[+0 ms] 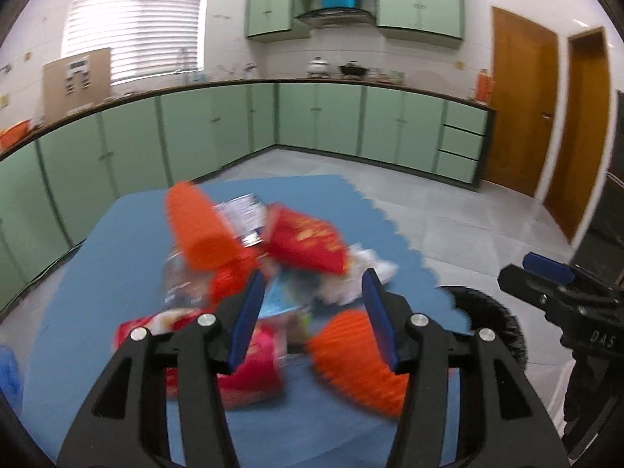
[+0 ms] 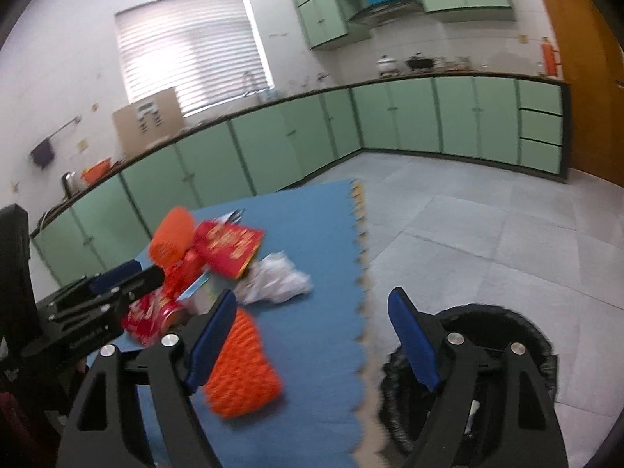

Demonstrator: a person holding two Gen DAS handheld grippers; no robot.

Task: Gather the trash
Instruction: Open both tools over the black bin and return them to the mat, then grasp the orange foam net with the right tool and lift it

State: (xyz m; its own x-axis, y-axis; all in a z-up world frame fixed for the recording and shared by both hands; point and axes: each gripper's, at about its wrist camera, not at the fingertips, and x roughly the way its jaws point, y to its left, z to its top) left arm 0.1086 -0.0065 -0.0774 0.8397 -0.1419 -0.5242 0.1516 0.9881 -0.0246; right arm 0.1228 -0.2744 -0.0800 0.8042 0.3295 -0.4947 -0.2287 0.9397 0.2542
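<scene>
A heap of trash lies on a blue foam mat (image 1: 97, 273) (image 2: 312, 335): an orange foam net sleeve (image 1: 199, 230) (image 2: 173, 236), a red printed packet (image 1: 308, 240) (image 2: 228, 247), crumpled white paper (image 1: 370, 269) (image 2: 277, 280), a second orange net (image 1: 358, 355) (image 2: 241, 370) and red wrappers (image 1: 249, 374) (image 2: 150, 318). My left gripper (image 1: 314, 312) hovers open above the heap with nothing between its blue pads. My right gripper (image 2: 312, 335) is open wide over the mat's edge, empty. A bin lined with a black bag (image 1: 491, 319) (image 2: 503, 335) stands beside the mat.
Green base cabinets (image 1: 319, 121) (image 2: 460, 117) run along two walls under a dark counter. Grey floor tiles (image 1: 460, 218) (image 2: 487, 234) lie right of the mat. Wooden doors (image 1: 518, 101) stand at the right. The right gripper (image 1: 553, 292) shows in the left wrist view, the left gripper (image 2: 97, 292) in the right.
</scene>
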